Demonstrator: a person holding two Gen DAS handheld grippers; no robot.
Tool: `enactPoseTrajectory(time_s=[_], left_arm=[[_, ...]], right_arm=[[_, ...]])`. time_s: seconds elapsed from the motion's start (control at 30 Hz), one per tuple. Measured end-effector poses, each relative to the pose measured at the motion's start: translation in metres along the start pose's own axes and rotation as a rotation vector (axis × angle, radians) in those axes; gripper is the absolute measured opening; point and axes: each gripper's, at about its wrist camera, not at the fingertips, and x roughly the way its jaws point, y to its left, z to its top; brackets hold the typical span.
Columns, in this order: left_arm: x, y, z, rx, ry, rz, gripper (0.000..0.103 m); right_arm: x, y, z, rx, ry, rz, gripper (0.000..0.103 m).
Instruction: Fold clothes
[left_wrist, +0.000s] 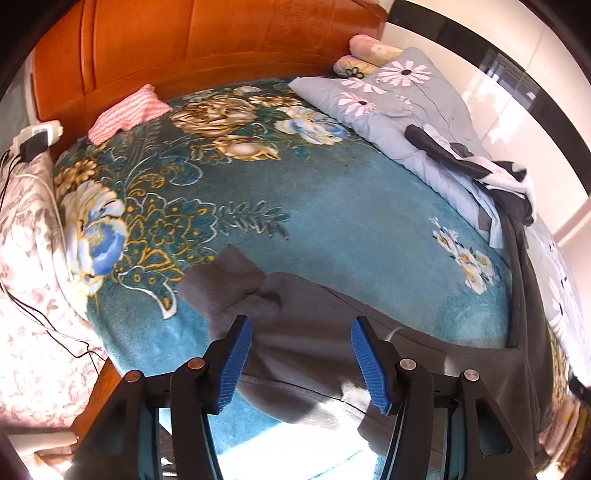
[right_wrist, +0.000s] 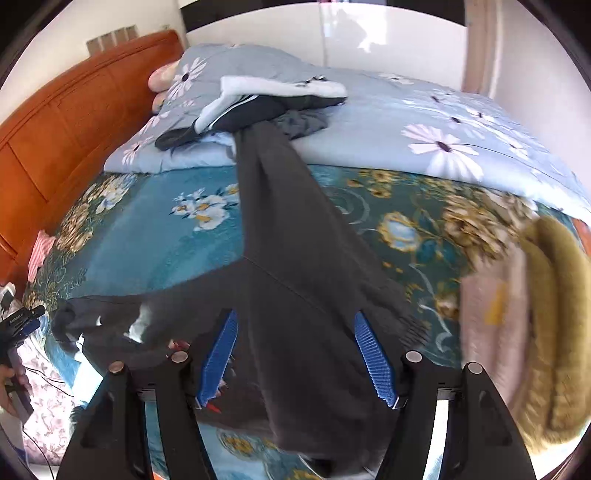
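Grey garment (left_wrist: 314, 332) spread on the bed's teal floral blanket (left_wrist: 332, 221), near the front edge; one long part trailing up and across to the pile of clothes (right_wrist: 266, 99) on the pale blue daisy quilt (right_wrist: 443, 140).

Left tongs (left_wrist: 301, 363) hovering over the garment's near part, blue ribbed pads (left_wrist: 236, 362) set wide apart, nothing between them but cloth lying below. No grip visible.

Right tongs (right_wrist: 295, 358) likewise spread wide, pads (right_wrist: 373, 358) on either side of the long dark strip of the garment (right_wrist: 288, 240); cloth passing under the gap, seemingly not pinched, though blur at the lower edge leaves contact hard to judge.

Pink-and-white zigzag cloth (left_wrist: 125, 110) folded at the far side, against the orange wooden headboard (left_wrist: 184, 44). Pillows (left_wrist: 365, 51) tucked behind the quilt. Black-and-white garment topping the pile. Pale floral sheet (left_wrist: 26, 258) at the left edge with black cables (left_wrist: 44, 317) and a charger. Tan fluffy item (right_wrist: 554, 314) at the right side, blurred. Part of a hand holding the other tool seen at the far left of the right wrist view.
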Motion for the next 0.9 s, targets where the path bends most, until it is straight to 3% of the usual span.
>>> enactPoseTrajectory(time_s=[0.1, 0.23, 0.43, 0.5, 0.57, 0.63, 0.73, 0.9], left_arm=[[0.002, -0.015, -0.005, 0.044, -0.006, -0.016, 0.060], [0.008, -0.007, -0.002, 0.011, -0.013, -0.025, 0.061], [0.016, 0.010, 0.005, -0.050, -0.030, -0.043, 0.061], [0.020, 0.013, 0.006, -0.052, -0.024, -0.036, 0.061], [0.024, 0.015, 0.007, -0.053, -0.017, -0.029, 0.061], [0.028, 0.019, 0.007, -0.070, -0.006, -0.034, 0.061], [0.029, 0.019, 0.007, -0.082, 0.001, -0.040, 0.061], [0.023, 0.009, 0.008, -0.056, -0.006, -0.043, 0.061]], right_arm=[[0.060, 0.049, 0.050, -0.128, 0.038, 0.021, 0.067], [0.138, 0.111, 0.116, -0.287, 0.086, 0.038, 0.067], [0.189, 0.109, 0.168, -0.271, 0.106, -0.145, 0.067], [0.206, 0.109, 0.186, -0.265, 0.112, -0.206, 0.055], [0.223, 0.108, 0.204, -0.259, 0.118, -0.267, 0.018], [0.240, 0.108, 0.221, -0.252, 0.125, -0.328, 0.007], [0.259, 0.105, 0.247, -0.237, 0.123, -0.406, 0.004], [0.185, 0.071, 0.270, -0.136, -0.073, -0.321, 0.004]])
